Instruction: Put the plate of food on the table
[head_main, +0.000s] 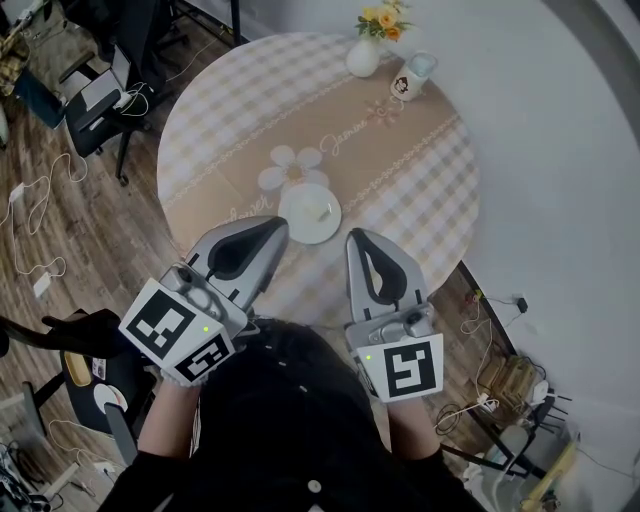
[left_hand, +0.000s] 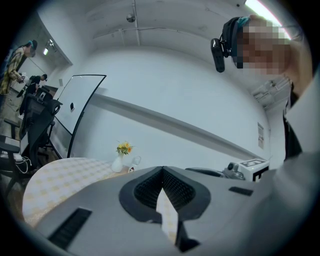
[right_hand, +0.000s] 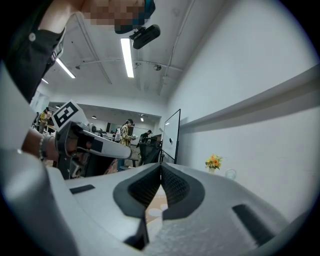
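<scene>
Round table, dressed in a beige-and-white checked cloth, is carrying a white plate near the person's edge, while a white vase of yellow flowers and a cup are standing side by side at the far rim.

The plate lies on the tabletop, close to its near edge. At the far edge stands a vase, with a cup just beside it on the right, both well apart from the plate. The left gripper hangs over the near rim just left of the plate, the right gripper just right of it. A chair stands on the floor, left of the tabletop.
</scene>
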